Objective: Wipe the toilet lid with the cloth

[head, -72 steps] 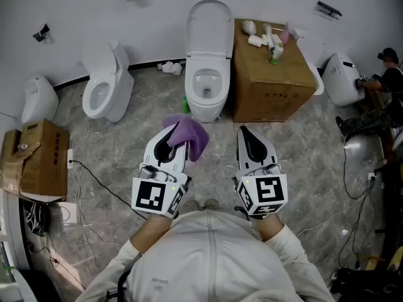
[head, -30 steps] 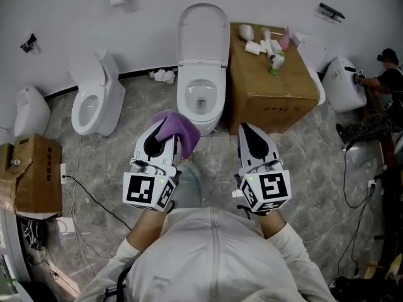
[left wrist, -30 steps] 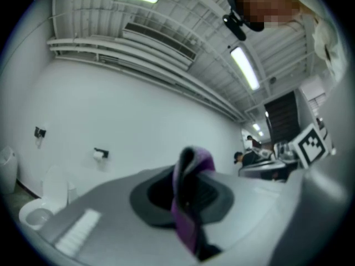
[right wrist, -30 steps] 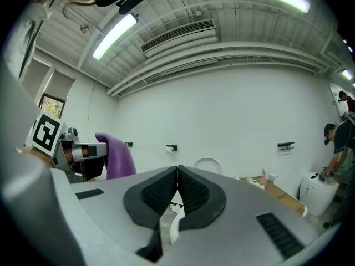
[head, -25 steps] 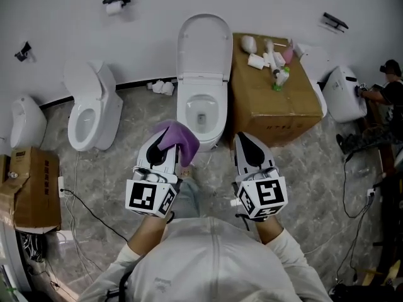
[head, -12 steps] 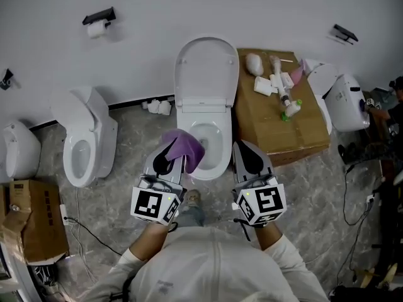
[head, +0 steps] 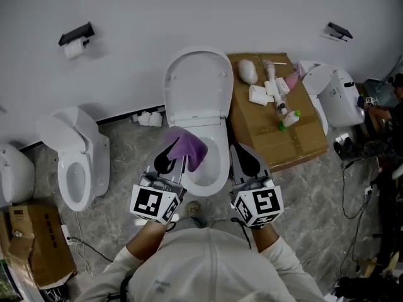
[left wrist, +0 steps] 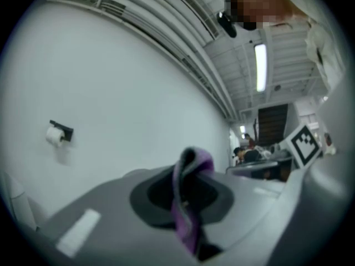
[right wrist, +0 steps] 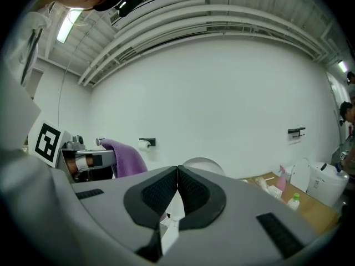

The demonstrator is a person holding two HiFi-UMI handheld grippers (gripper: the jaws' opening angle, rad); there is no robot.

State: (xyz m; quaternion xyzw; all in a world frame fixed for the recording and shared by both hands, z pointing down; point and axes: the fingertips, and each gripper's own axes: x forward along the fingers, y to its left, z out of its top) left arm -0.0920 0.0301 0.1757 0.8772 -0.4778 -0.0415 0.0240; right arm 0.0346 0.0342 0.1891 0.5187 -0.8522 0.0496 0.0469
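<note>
Nearer toilet lid above marble floor: left tool gripping cloth, right tool clenched.

Left gripper, right gripper: level, closed.

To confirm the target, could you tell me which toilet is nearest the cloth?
The middle toilet, lid raised, beside the cardboard box; the purple cloth hangs right before it.
</note>
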